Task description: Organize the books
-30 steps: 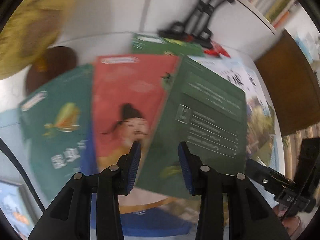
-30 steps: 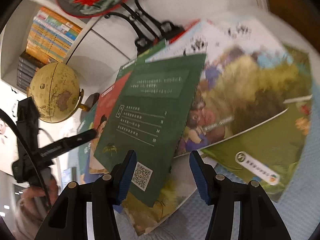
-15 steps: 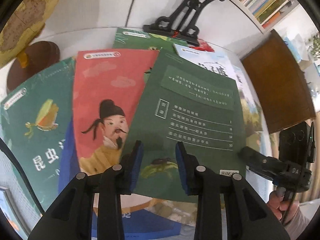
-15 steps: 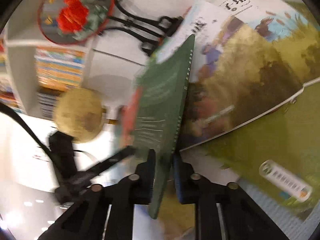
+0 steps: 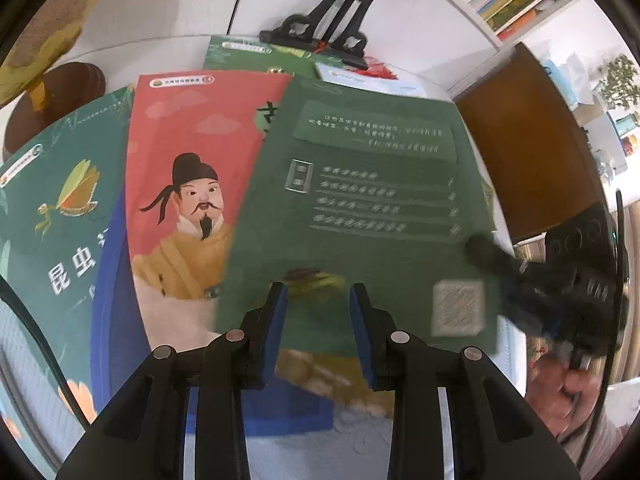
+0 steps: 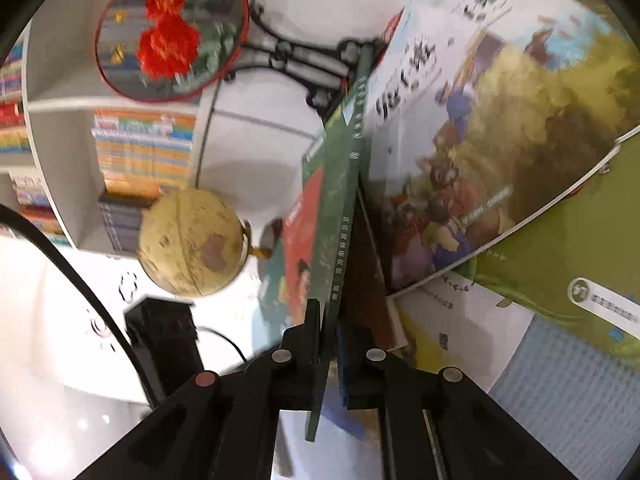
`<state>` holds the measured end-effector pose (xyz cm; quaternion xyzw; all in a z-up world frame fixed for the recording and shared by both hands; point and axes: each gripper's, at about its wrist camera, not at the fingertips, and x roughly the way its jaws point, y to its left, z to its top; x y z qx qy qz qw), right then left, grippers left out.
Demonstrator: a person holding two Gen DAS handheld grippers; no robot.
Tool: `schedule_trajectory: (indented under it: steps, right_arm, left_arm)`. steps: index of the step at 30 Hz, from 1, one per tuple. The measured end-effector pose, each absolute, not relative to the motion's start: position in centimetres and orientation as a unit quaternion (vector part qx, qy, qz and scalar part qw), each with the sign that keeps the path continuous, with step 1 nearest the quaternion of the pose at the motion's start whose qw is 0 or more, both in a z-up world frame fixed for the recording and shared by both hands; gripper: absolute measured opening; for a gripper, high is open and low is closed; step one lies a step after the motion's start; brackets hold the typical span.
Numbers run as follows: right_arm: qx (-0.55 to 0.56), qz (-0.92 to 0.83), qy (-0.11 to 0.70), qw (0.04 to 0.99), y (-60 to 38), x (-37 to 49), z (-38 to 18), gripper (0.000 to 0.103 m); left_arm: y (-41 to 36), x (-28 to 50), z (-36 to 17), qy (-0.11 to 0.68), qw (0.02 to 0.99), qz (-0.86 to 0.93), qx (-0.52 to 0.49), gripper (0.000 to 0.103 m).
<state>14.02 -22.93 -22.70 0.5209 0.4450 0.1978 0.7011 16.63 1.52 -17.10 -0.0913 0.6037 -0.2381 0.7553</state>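
A green book (image 5: pixel 360 200) with white lines of text and a QR code on its back cover tilts above a spread of other books. My right gripper (image 6: pixel 329 320) has its jaws closing tight on the book's near corner, and the book (image 6: pixel 340 200) shows edge-on between the pads. In the left wrist view that gripper (image 5: pixel 480 248) is a blur at the book's right edge. My left gripper (image 5: pixel 318 300) hovers over the book's lower edge, its jaws a narrow gap apart and nothing between them. Beneath lie a red book (image 5: pixel 192 184) with a robed man and a teal insect book (image 5: pixel 68 200).
A blue book (image 5: pixel 112 300) lies under the red one. A large picture book (image 6: pixel 500 140) and a yellow-green book (image 6: pixel 560 260) lie to the right. At the back stand a globe (image 6: pixel 192 244), a round embroidered fan (image 6: pixel 172 28) on a black stand (image 5: pixel 332 20), and bookshelves (image 6: pixel 140 152). A hand (image 5: pixel 560 392) holds the right gripper.
My right gripper closed from wide open onto the green book's corner and rolled, so the book now shows edge-on. The book's right side has lifted. My left gripper narrowed slightly and drifted.
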Motion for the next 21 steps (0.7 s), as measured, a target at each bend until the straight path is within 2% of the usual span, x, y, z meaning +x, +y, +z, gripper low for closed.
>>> schedule_trajectory:
  steps: [2, 5, 11, 14, 21]
  right_arm:
    - [0.528, 0.191, 0.424, 0.711, -25.0, 13.2, -20.6, 0.006]
    - [0.462, 0.168, 0.424, 0.761, -27.5, 12.2, -15.7, 0.006]
    - [0.234, 0.119, 0.481, 0.837, -26.0, 9.6, -7.8, 0.006]
    - [0.153, 0.142, 0.502, 0.839, -21.4, 8.1, -8.5, 0.006]
    - [0.113, 0.188, 0.569, 0.793, -11.5, 4.9, -15.6, 0.008]
  left_arm:
    - [2.0, 15.8, -16.2, 0.6, 0.759, -0.238, -0.088, 0.028]
    - [2.7, 14.9, -15.5, 0.595, 0.763, -0.238, -0.087, 0.028]
    - [4.9, 12.7, -15.5, 0.595, 0.761, -0.234, -0.111, 0.028]
    - [6.1, 11.7, -16.1, 0.6, 0.758, -0.224, -0.125, 0.028]
    - [10.3, 9.4, -16.9, 0.607, 0.759, -0.184, -0.15, 0.028]
